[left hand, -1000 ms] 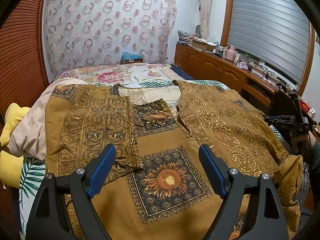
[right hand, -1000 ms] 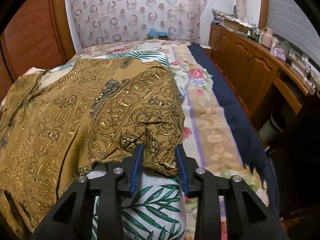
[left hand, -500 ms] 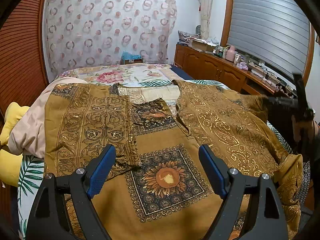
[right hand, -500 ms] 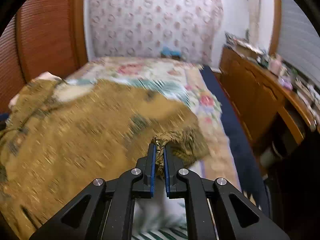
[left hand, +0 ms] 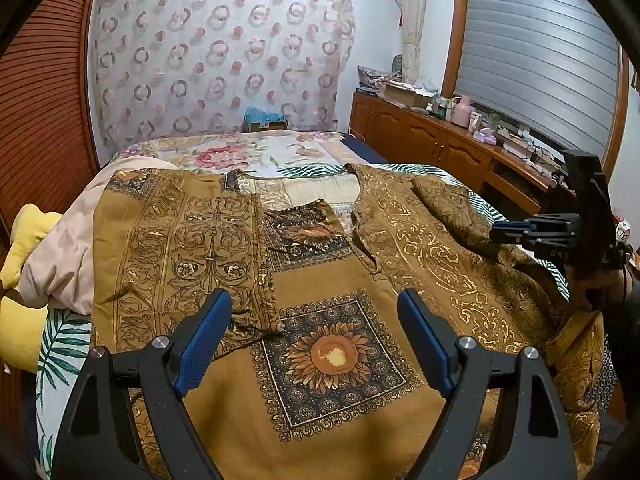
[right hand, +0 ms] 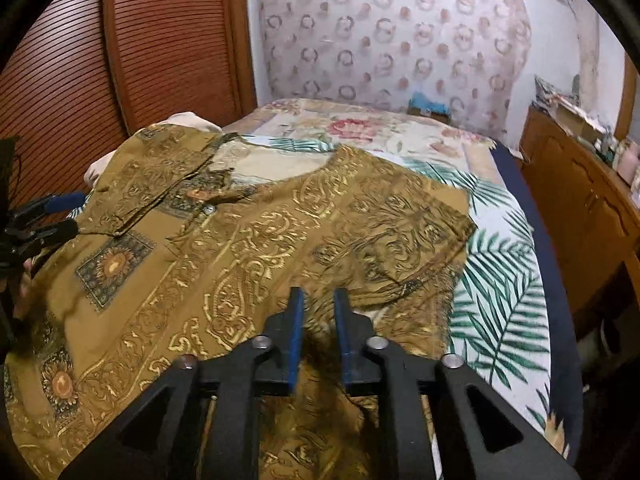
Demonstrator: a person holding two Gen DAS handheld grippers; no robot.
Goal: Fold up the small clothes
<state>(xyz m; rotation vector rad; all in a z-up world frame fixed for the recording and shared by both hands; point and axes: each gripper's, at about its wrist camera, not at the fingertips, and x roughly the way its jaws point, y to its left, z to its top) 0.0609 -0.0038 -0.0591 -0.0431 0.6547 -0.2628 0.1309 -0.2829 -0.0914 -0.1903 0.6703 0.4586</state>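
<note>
Your right tongs (right hand: 317, 316) have just carried the right sleeve (right hand: 404, 216) inward and let it go: a moment ago the pads were pinched on its hem, and now the jaws have just been opening, standing slightly apart with nothing gripped between them. The sleeve now lies folded over the right side of the shirt (left hand: 320, 412), where a second ago it hung out over the bed (right hand: 500, 264). That matches the left sleeve (left hand: 180, 248), already folded in over the chest (so both side folds look done).

Your left tongs (left hand: 314, 344) have not moved; they hover spread wide over the near middle of the shirt, pinching nothing. The shirt lies flat across the bed, and the lengthwise fold probably comes next.
</note>
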